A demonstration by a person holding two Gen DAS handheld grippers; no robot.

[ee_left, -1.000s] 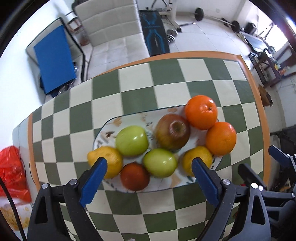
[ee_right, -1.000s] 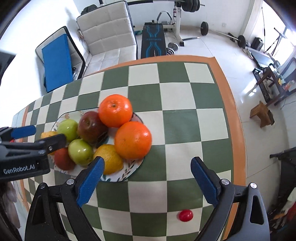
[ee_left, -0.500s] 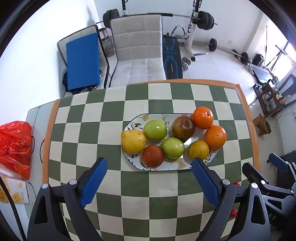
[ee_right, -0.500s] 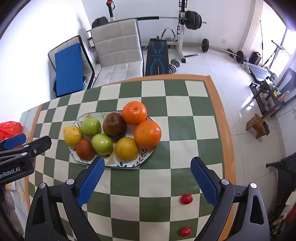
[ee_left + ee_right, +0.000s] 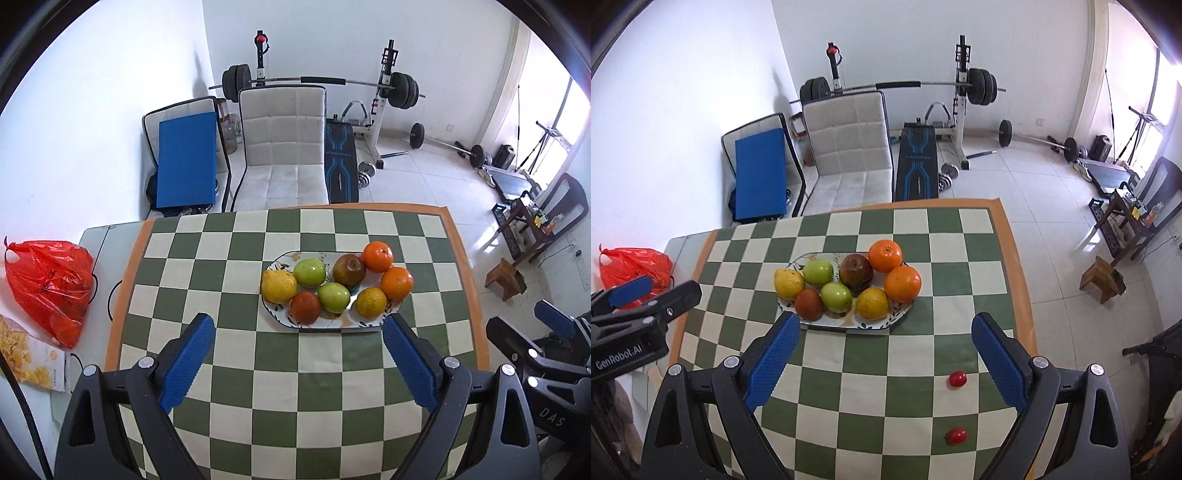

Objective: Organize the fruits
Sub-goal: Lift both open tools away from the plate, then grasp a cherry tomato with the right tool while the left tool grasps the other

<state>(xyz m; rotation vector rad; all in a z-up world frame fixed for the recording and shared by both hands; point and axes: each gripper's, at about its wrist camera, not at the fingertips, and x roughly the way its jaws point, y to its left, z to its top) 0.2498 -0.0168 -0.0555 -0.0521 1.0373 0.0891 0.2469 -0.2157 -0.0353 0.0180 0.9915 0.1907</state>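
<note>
1. Hovering above the near part of the checkered table (image 5: 960, 229), the right gripper (image 5: 882, 354) has its jaws spread wide and empty; the left gripper (image 5: 295, 354) is likewise wide apart and holds nothing.
2. The plate (image 5: 846, 323) sits mid-table, packed with oranges, green apples, a dark apple and yellow fruit.
3. Two small red fruits lie loose near the right edge: one cherry tomato (image 5: 957, 379) just inside the right gripper's right finger, the other tomato (image 5: 956, 436) nearer the camera.
4. Judging from this, the step in hand is collecting those strays.
5. Lower the right gripper straight over the farther one, centre it between the pads, and close gently; it looks round and likely to roll or bruise.
6. Set it in a gap at the plate's near rim.
</note>
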